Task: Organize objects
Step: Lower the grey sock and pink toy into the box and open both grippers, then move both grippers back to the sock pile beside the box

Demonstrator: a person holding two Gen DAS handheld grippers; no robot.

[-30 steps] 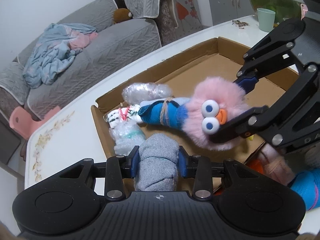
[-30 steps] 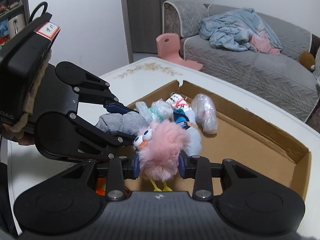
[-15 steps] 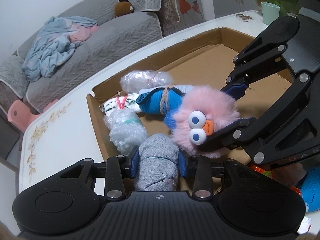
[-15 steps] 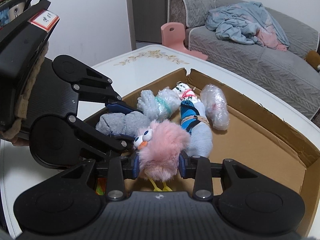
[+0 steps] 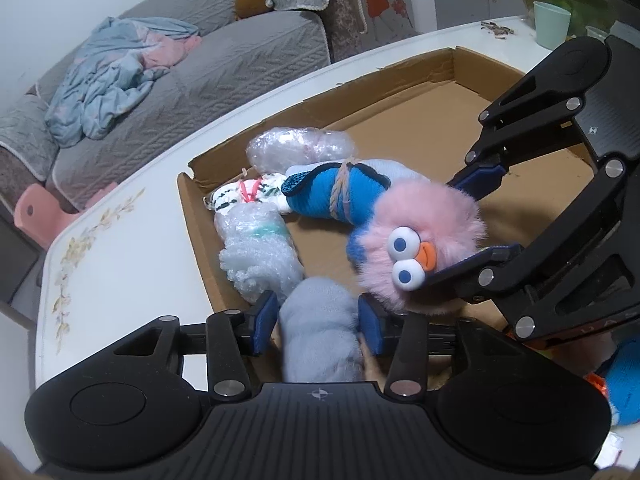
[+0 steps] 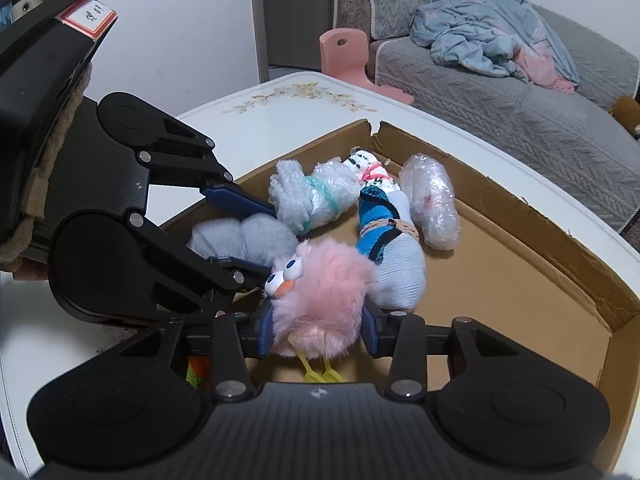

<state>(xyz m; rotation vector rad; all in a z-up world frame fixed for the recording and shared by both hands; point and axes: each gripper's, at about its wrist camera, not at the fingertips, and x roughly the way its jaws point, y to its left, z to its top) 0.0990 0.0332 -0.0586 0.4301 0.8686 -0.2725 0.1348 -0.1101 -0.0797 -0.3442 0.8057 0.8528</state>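
My left gripper has just been opening its jaws. The rolled grey sock bundle lies between the blue pads with a gap showing on each side, so the pads no longer press on it. The bundle sits at the near corner of the shallow brown cardboard box, which stands on the white table with floral print.

My right gripper has likewise just been opening. The fluffy pink bird toy with big eyes and orange beak is between its pads; whether they grip it, I cannot tell from the fur.

Farther inside the box:
- blue and white sock roll tied with string, touching the toy;
- bubble-wrap bundle with green band;
- clear bubble-wrap bundle;
- small white patterned roll with pink tie.
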